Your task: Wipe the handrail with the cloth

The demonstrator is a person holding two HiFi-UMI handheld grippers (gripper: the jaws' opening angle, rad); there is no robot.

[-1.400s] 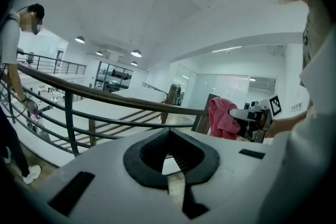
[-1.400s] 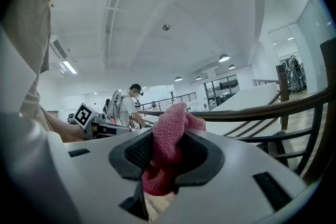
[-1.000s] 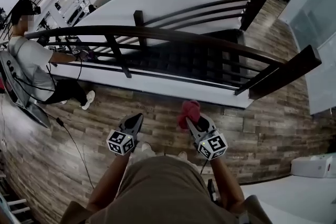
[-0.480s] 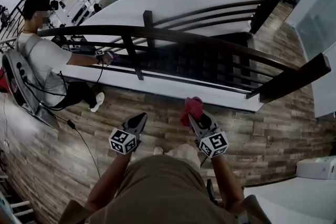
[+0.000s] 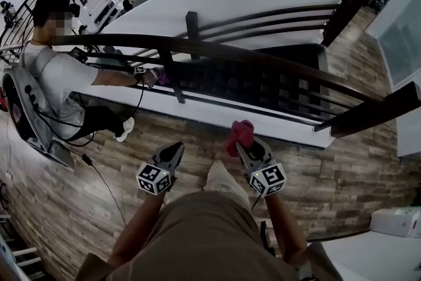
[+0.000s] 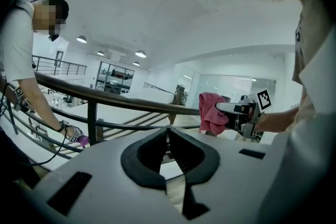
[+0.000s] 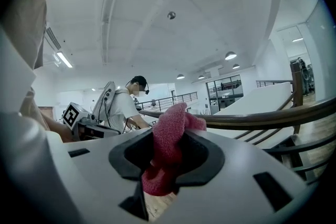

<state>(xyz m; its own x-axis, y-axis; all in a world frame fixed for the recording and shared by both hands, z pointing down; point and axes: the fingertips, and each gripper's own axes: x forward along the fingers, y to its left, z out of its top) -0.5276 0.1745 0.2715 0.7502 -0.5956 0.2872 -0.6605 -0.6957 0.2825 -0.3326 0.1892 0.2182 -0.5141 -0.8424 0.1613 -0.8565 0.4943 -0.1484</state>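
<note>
1. Both grippers had moved nearer the handrail (image 5: 263,54), still short of it.
2. The right gripper (image 5: 242,147) pinched the pink cloth (image 5: 239,133) in its fingers (image 7: 207,159), held forward for wiping.
3. The left gripper (image 5: 175,149) was closed, empty.

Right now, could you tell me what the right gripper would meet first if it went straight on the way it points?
Most likely the railing: the right gripper, shut on the pink cloth, points at the dark handrail or the bars just under it; depth is hard to judge.
</note>
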